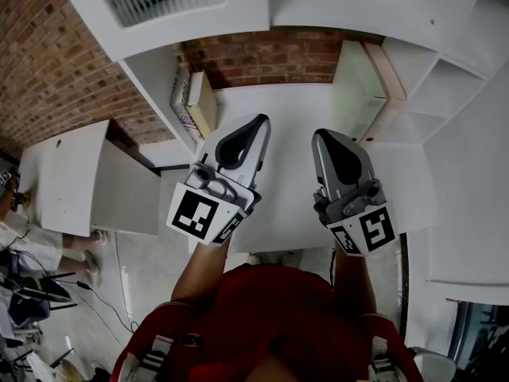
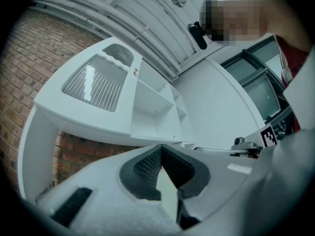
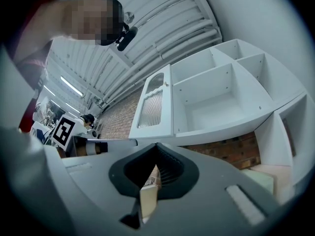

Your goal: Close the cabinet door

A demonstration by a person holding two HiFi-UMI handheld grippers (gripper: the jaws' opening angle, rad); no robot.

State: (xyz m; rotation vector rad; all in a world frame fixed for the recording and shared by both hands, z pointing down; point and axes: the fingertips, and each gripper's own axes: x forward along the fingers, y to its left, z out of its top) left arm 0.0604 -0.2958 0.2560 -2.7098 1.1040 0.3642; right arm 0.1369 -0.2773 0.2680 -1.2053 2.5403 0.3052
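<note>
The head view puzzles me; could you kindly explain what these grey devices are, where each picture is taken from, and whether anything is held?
No robot here: a person holds a two-jaw gripper in each hand. The head view comes from a camera on the person's head, looking down on the left gripper and right gripper; the marker cubes are parts of them. The other two pictures come from cameras riding on each gripper, looking along its jaws. Both pairs of jaws are together and hold nothing. Below lies a counter with what look like books at its left, against a brick wall. Above is a white open-shelved cabinet with a ribbed-panel door.
</note>
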